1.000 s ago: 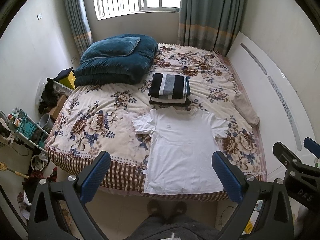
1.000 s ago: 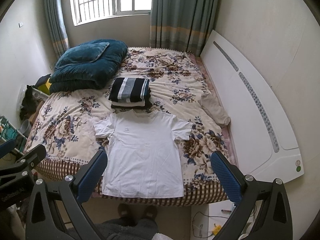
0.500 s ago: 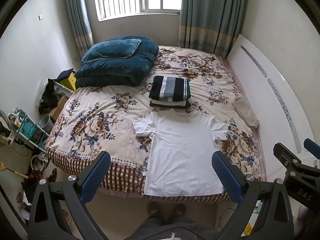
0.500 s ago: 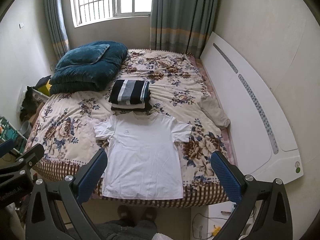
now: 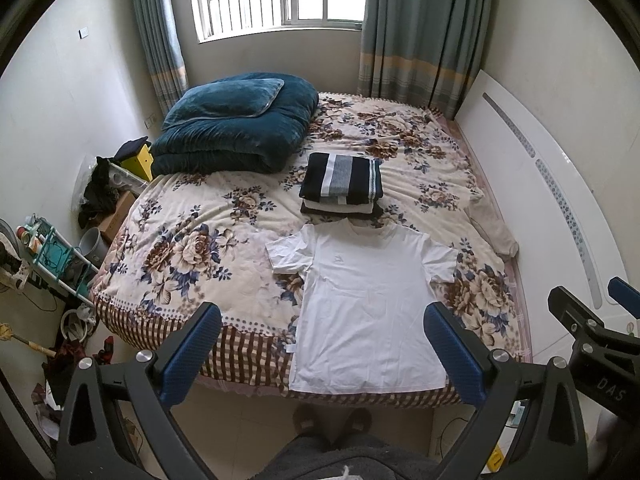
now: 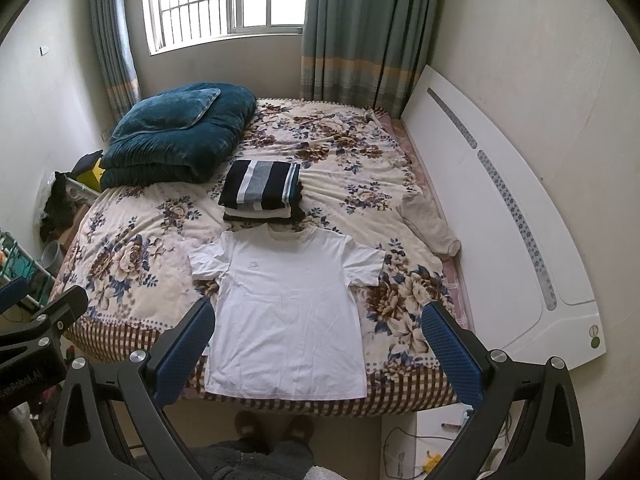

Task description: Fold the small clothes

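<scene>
On the floral bed (image 5: 192, 248), white T-shirt (image 5: 368, 312) lies flat, collar away, hem at near edge, long axis pointing from the person. Left gripper (image 5: 320, 352) and right gripper (image 6: 320, 352) both wide apart, empty, above hem; neither clearly nearer.

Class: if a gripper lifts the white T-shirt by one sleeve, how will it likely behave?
The T-shirt lies flat with soft wrinkles, so it is probably floppy and would drape. It looks thin, likely light. Its hem overhangs the bed edge, so a pull might slide it.
</scene>
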Available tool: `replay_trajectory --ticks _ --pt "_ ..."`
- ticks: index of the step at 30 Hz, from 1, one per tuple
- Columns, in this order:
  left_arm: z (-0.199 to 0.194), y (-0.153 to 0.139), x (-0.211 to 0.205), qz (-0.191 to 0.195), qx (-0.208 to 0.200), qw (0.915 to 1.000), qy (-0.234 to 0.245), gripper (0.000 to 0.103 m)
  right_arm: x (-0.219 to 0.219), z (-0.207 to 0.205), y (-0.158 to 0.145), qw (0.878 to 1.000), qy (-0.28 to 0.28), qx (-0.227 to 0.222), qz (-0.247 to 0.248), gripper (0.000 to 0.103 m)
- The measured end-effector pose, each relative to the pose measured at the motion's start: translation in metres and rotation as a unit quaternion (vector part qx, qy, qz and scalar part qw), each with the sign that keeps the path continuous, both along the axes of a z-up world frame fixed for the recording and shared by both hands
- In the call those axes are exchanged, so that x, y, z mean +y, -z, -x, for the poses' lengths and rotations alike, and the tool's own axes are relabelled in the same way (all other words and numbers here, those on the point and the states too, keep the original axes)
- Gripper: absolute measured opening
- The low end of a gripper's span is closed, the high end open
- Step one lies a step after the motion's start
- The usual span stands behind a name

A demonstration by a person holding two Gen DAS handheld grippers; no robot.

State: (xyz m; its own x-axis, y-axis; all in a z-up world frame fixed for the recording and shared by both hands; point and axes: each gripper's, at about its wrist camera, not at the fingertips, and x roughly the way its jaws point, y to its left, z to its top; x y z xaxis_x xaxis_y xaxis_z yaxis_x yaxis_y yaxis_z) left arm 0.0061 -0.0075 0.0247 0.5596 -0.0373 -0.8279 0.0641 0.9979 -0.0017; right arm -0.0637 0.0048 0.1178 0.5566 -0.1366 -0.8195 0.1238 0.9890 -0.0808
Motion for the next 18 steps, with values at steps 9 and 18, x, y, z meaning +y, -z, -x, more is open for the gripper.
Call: replay_trajectory --ticks 9,18 --pt "0.002 0.001 0.001 0.001 -0.001 1.0000 0.000 0.103 0.001 0.001 0.001 1.000 0.000 -0.001 0.000 0.103" --pt "-0.032 0.003 0.008 -0.007 -0.020 0.9997 -0.012 0.103 -0.001 -0.007 -0.001 1.000 0.011 0.003 -0.004 0.103"
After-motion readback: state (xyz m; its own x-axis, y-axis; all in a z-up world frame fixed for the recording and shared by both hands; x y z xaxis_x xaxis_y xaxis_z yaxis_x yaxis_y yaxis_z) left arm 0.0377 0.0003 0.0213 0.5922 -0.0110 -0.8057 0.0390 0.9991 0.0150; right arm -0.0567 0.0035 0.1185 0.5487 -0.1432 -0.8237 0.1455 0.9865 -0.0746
